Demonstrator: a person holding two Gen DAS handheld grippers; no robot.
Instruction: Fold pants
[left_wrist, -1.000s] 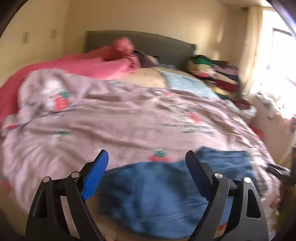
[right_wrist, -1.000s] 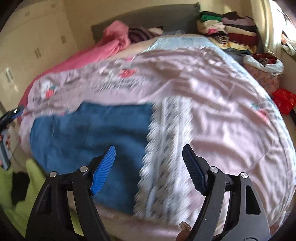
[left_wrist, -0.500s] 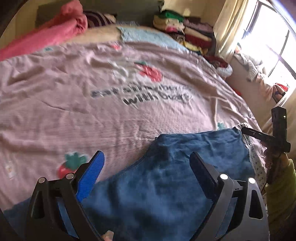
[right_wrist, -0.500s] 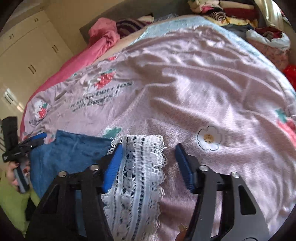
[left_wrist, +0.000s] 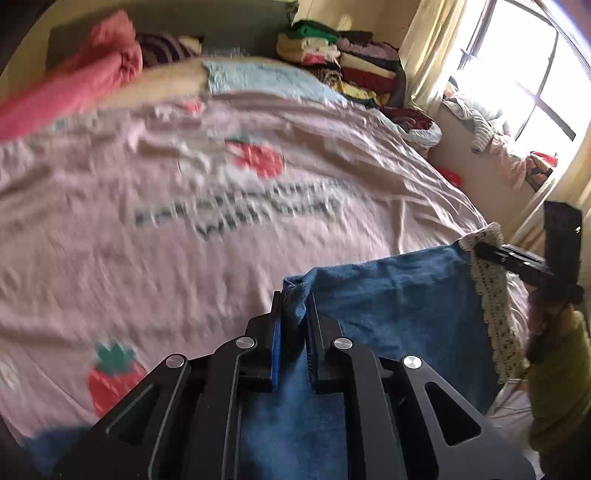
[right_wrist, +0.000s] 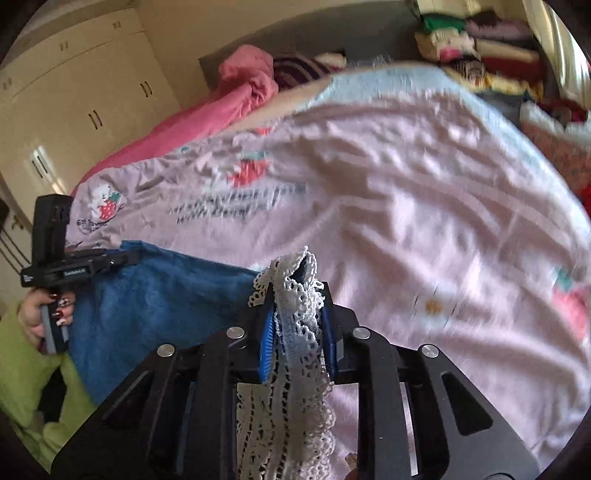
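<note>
Now pinching pants (left_wrist: 388, 295): left hand-held gripper (left_wrist: 293, 314) clamping denim corner, right hand-held gripper (right_wrist: 295, 314) clamping lace hem (right_wrist: 288, 369), both just closed from spread, readying lift-and-fold.

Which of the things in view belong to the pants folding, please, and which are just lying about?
Part of the job: blue pants, their lace hem, left gripper, right gripper, pink bedspread.

Lying about: pink blanket, folded clothes pile, wardrobe.
</note>
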